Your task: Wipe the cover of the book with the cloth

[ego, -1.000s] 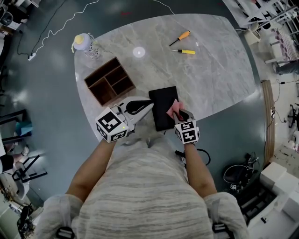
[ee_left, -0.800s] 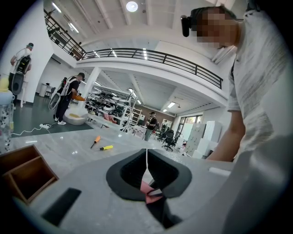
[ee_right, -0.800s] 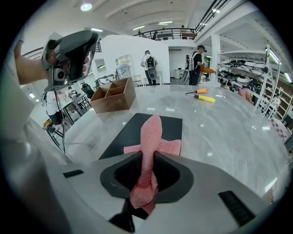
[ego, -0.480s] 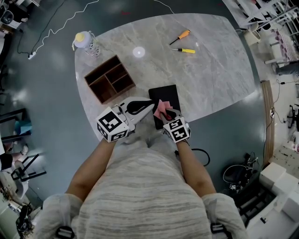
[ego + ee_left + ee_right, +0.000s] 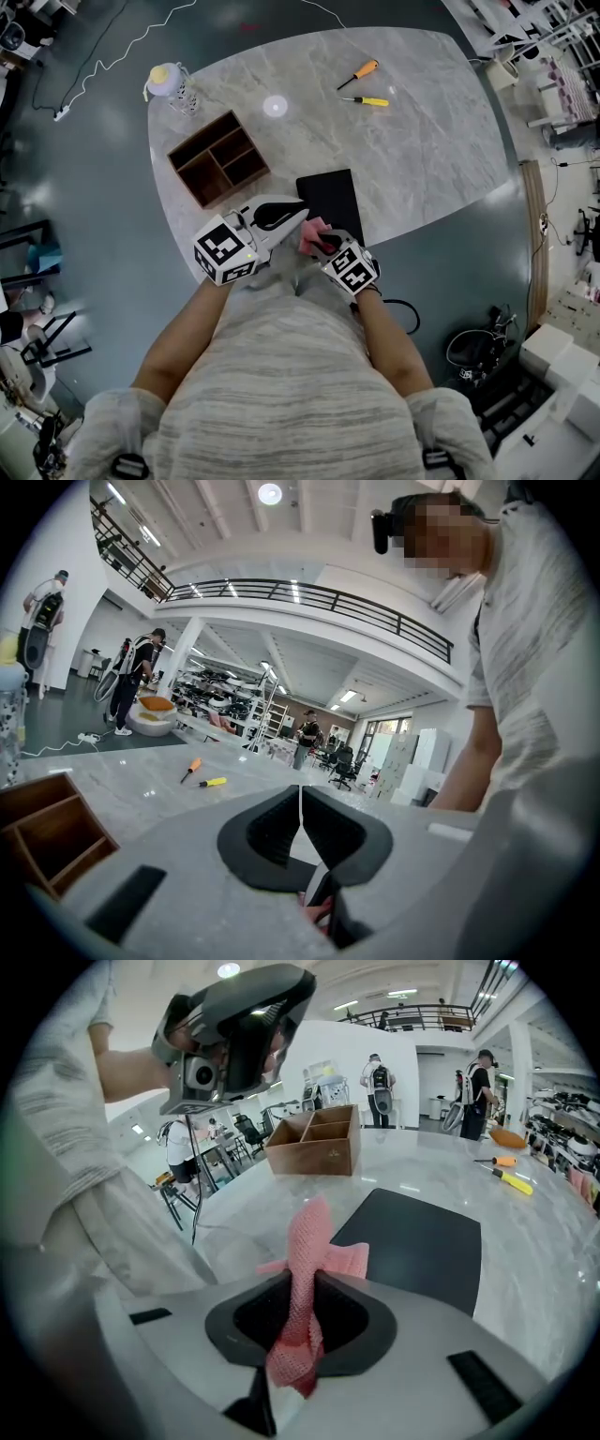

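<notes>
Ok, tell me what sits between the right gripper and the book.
The pink cloth: clamped in the right gripper, it sticks out toward the near edge of the black book. The right gripper view shows this best.

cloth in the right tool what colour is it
Pink. The open-weave mesh cloth shows best in the right gripper view.

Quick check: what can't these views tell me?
- Whether the cloth touches the book: in the head view the right gripper covers the spot; in the right gripper view the cloth stands in front.
- Book's near edge: right gripper view, the gripper's own body hides it.
- Book in left gripper view: the left gripper body blocks nearly all.
</notes>
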A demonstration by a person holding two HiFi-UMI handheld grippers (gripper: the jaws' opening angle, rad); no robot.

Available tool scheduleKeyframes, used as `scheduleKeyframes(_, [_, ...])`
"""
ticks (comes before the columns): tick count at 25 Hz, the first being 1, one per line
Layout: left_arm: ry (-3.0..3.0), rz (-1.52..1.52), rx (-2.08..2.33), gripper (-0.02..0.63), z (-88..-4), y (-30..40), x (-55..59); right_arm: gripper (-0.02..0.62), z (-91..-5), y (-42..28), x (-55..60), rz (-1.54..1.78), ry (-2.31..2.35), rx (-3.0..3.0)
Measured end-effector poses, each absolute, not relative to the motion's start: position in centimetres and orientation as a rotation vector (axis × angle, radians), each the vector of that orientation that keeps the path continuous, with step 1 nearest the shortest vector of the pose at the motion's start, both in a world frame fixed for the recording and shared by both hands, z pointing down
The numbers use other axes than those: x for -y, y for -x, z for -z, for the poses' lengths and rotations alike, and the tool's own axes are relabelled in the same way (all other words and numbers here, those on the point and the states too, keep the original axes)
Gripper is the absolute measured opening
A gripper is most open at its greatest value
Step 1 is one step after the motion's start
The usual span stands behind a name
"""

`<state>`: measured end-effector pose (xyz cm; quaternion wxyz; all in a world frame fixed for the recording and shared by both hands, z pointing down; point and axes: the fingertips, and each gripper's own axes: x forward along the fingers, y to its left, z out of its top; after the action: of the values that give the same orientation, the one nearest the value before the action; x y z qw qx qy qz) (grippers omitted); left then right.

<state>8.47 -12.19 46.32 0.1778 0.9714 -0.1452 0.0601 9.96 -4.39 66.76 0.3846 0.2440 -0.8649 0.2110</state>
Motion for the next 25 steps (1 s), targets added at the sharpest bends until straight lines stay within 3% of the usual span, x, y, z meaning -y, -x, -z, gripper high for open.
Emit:
scheduleKeyframes(16, [-2.759,-0.172,0.354,0.020,-46.3,-9.2,11.9,0.067,-67.1,-20.9,4.7,-0.660,-0.997,2.001])
scheduleKeyframes(25, [-2.769,-0.172,0.318,0.020,-46.1,-9.8,11.4,0.067,-67.2,-19.7,2.1,-0.747,-0.961,1.973])
